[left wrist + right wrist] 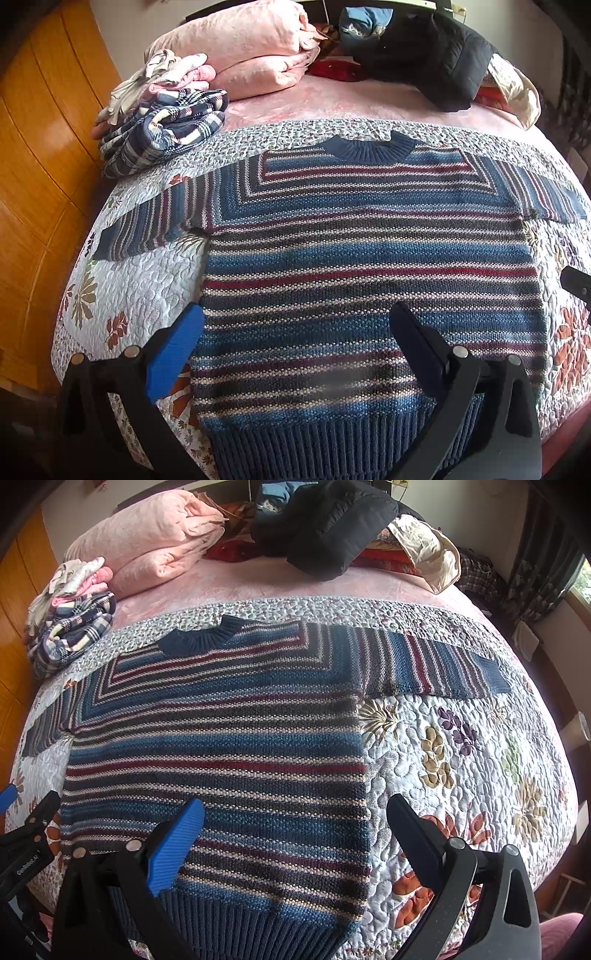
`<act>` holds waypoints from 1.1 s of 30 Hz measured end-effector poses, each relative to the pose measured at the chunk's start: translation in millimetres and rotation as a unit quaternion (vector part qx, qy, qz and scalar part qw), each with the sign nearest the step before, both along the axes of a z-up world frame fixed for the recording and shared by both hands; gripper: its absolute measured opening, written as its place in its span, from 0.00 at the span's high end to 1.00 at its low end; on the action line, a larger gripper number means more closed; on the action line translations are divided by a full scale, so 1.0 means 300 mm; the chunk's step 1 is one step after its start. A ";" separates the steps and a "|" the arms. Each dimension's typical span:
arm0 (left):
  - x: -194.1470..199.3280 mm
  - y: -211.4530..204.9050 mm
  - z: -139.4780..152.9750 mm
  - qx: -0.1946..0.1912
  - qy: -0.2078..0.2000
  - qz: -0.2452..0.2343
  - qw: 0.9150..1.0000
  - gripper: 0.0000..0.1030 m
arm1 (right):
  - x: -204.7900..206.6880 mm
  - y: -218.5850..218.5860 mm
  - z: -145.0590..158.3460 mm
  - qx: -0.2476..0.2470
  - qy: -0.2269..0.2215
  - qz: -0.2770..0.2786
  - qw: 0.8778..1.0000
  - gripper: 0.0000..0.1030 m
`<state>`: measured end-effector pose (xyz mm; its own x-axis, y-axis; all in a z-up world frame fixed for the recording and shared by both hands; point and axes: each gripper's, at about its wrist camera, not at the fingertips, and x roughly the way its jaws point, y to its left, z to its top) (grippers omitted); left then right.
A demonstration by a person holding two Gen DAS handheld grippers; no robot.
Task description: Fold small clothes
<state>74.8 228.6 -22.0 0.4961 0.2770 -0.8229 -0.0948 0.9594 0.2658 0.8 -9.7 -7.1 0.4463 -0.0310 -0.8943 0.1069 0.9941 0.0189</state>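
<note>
Both claws, left gripper [295,347] and right gripper [295,827], gape apart above the sweater's [369,258] hem. The striped blue, maroon and cream knit lies flat, sleeves spread, on the quilt [461,757].

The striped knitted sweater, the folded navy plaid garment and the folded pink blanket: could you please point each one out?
Striped knitted sweater [369,280], left wrist view, middle of its body.
Folded navy plaid garment [70,631], right wrist view, its top fold.
Folded pink blanket [251,51], left wrist view, its upper layer.
</note>
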 end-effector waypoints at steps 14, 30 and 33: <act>0.002 0.004 0.003 0.000 -0.001 0.001 1.000 0.03 | 0.000 0.002 0.012 0.001 -0.008 0.000 1.000 0.04; 0.035 -0.050 0.002 0.003 -0.009 -0.011 1.000 0.03 | 0.005 -0.044 0.050 -0.007 -0.031 0.000 1.000 0.04; 0.062 -0.074 0.005 0.000 -0.013 -0.015 1.000 0.03 | 0.023 -0.087 0.072 -0.018 -0.040 -0.004 0.999 0.04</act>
